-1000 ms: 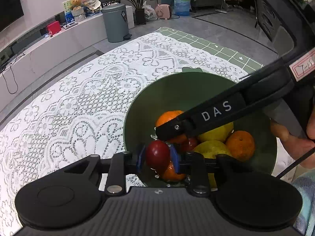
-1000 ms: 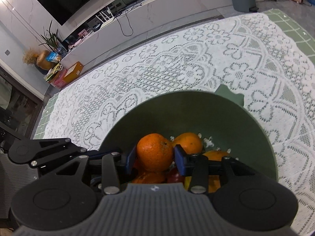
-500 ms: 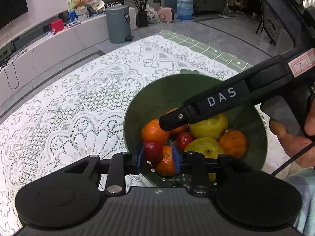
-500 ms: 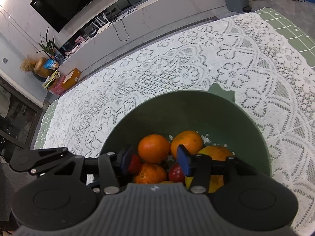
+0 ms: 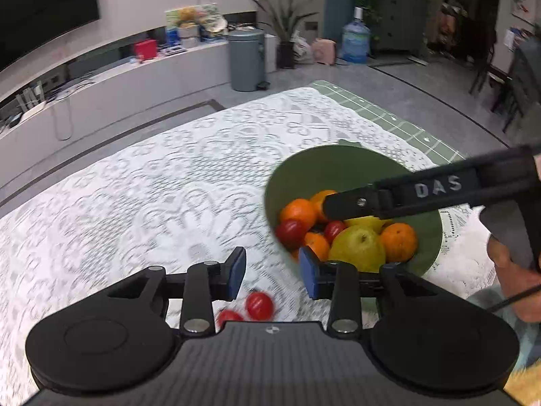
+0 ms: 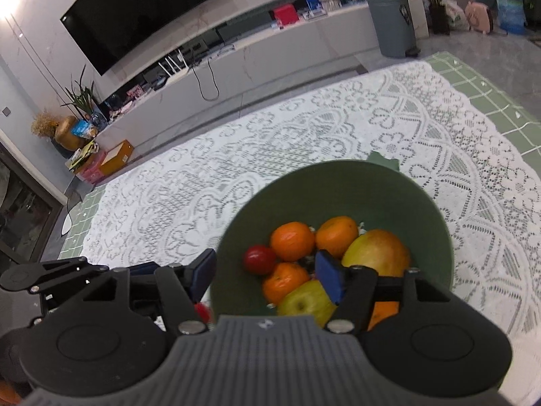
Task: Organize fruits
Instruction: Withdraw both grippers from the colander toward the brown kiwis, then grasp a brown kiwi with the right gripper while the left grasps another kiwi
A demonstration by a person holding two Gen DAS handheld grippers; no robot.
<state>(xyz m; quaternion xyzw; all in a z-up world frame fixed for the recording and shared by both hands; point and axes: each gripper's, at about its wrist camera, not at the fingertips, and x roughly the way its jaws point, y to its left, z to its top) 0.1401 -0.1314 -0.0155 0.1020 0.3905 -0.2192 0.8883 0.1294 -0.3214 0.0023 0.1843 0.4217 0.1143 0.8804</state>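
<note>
Left wrist view: left hand-held gripper opening, empty; right hand-held gripper likewise; next, close squarely around one loose tomato beside the bowl.

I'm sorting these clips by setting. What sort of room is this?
Most likely a home living room: a large wall-mounted TV above a long low media console, potted plants, and a lace tablecloth under a green fruit bowl.
</note>
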